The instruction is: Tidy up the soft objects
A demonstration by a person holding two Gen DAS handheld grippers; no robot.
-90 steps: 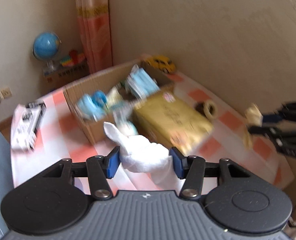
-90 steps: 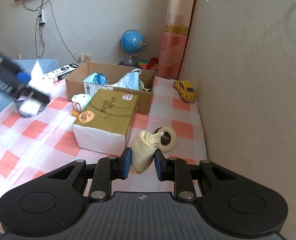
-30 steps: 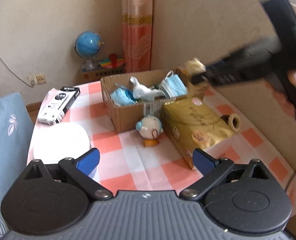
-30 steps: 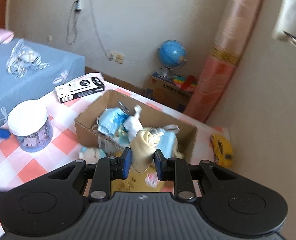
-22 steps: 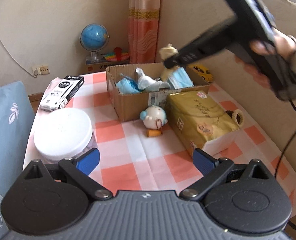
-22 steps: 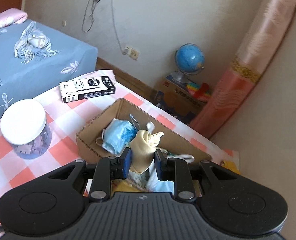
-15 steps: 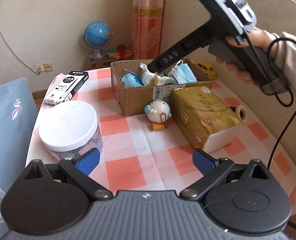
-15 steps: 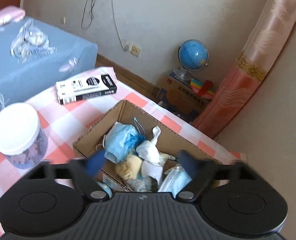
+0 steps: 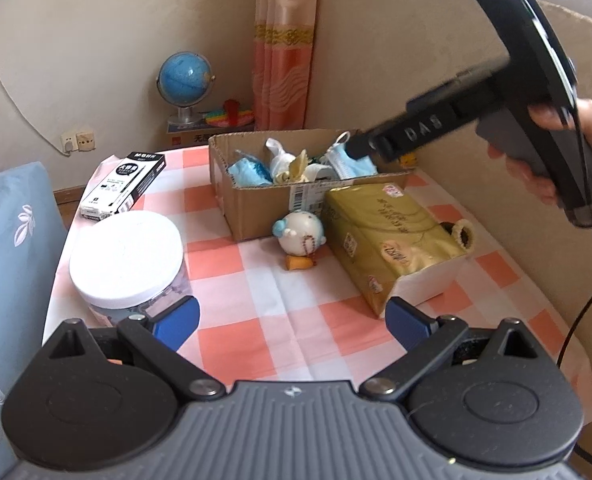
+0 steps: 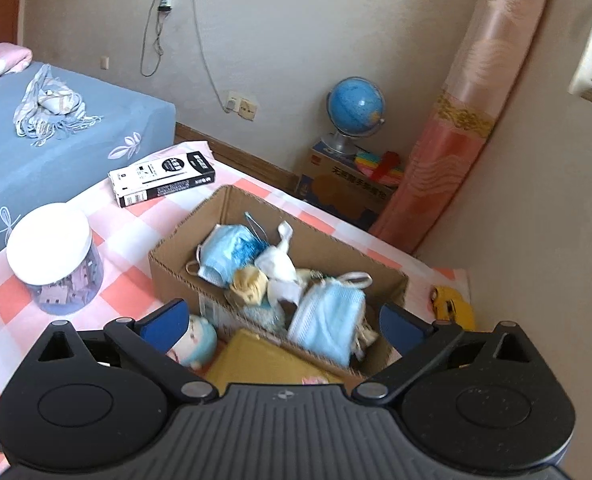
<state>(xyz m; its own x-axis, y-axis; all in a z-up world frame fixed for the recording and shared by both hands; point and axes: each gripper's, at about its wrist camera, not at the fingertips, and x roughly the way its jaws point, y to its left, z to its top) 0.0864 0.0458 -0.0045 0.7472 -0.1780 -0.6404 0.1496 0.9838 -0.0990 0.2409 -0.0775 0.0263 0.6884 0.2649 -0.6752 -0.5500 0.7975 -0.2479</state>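
Checked cloth crowding around box; right gripper opening wide, empty, left gripper wide, empty, risking snagging masks withdrawing.

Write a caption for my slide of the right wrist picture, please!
Right claw opening empty above the cardboard box, where a beige cloth bundle lies among blue face masks.

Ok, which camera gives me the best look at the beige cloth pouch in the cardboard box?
The right wrist view: it looks down into the cardboard box, so the beige pouch shows whole between the blue masks. The left wrist view sees the box from the side, so only the pouch's top pokes above the wall.
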